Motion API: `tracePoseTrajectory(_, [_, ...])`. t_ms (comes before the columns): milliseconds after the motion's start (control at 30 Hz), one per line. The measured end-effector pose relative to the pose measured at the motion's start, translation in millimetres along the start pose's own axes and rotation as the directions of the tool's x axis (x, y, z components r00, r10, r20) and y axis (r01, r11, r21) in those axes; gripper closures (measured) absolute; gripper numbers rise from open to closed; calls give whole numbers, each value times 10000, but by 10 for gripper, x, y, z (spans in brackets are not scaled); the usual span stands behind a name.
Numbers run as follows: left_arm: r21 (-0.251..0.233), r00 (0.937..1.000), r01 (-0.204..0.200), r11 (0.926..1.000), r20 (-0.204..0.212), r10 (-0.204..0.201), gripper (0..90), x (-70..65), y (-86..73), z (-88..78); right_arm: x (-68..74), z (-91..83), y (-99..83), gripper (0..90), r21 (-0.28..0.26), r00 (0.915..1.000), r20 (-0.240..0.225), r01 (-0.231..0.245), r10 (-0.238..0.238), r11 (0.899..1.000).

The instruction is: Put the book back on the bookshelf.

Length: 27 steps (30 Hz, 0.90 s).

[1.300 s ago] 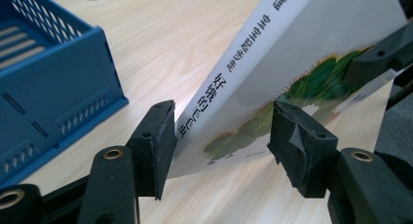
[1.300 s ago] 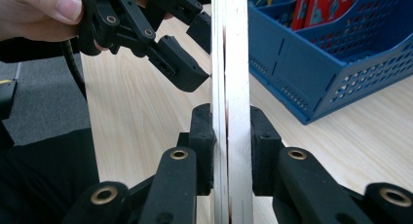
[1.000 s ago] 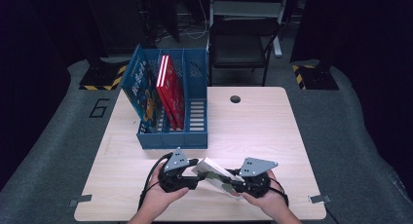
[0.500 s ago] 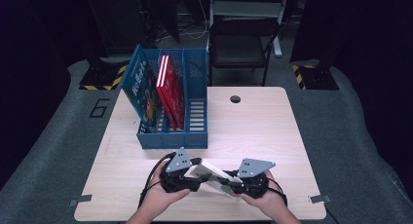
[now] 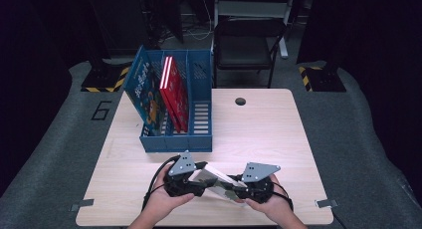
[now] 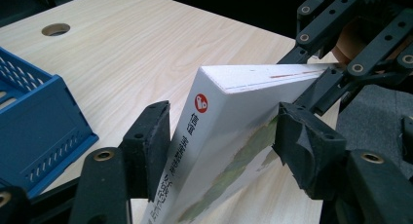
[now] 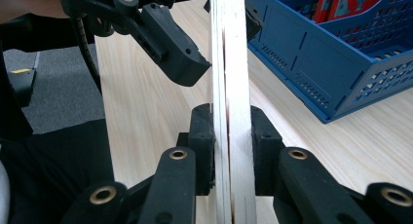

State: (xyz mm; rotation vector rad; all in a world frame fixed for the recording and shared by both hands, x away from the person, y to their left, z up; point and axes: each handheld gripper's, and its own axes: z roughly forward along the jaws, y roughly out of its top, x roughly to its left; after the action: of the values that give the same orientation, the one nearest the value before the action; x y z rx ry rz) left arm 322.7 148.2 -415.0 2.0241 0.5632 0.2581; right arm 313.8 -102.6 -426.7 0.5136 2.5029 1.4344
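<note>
A white book with red and black print on its spine is held up off the table's front edge between both grippers. My right gripper is shut on the book's page edge, a pad pressed flat on each cover. My left gripper straddles the spine end; its left pad stands a little apart from the spine, so it is open around the book. In the high view the left gripper and the right gripper face each other.
A blue file rack stands just behind the hands, holding a red book and a blue book; its right slot holds nothing. A cable hole marks the table's far side. A black chair stands beyond the table.
</note>
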Motion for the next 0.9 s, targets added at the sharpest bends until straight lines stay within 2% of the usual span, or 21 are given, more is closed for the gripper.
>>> tracePoseTrajectory(400, [401, 9984, -381, 9985, -391, 397, 514, -62, 6, 4, -39, -9, 12, 689, 247, 9994, 275, -207, 200, 9995])
tracePoseTrajectory(567, [546, 9979, -510, 9972, -372, 531, 533, -69, 4, 0, -17, -2, 39, 660, 530, 9984, 553, 31, -61, 9986])
tracePoseTrajectory(800, [525, 9972, -549, 9971, -479, 575, 550, -78, -4, 4, -33, 5, 43, 645, 603, 9983, 586, -74, 38, 9982])
tracePoseTrajectory(900, [401, 9980, -450, 9982, -421, 467, 546, -56, -23, 13, -31, 18, 47, 640, 595, 9977, 681, -83, 43, 9982])
